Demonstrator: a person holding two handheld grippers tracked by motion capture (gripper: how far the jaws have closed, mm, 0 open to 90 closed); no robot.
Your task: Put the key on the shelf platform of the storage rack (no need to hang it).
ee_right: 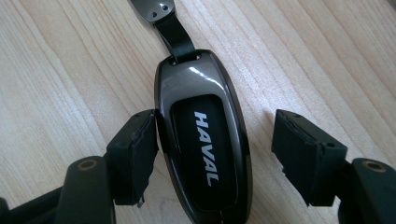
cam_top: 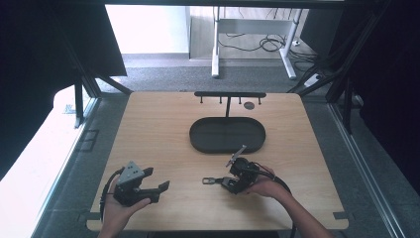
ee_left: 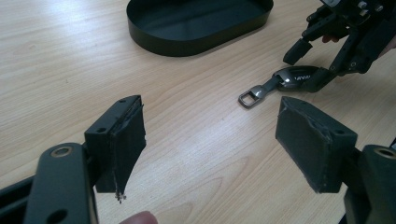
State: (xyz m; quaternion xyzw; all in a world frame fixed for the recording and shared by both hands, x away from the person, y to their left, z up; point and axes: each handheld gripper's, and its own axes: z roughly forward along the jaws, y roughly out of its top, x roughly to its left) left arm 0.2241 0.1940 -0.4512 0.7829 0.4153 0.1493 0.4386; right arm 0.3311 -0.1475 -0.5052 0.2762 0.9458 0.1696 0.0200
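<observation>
Closing your right gripper [ee_right: 215,154], jaws apart with one pad off the key fob [ee_right: 205,140], risks skidding it sideways.

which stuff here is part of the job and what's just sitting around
In the job:
- car key fob, lying between the open right gripper

Just there:
- black oval tray
- hook rack
- left gripper, open, holding nothing

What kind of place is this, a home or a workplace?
Probably a lab or office test room: a wooden table framed by black struts, loose cables on grey carpet, and a height-adjustable desk frame behind.
</observation>
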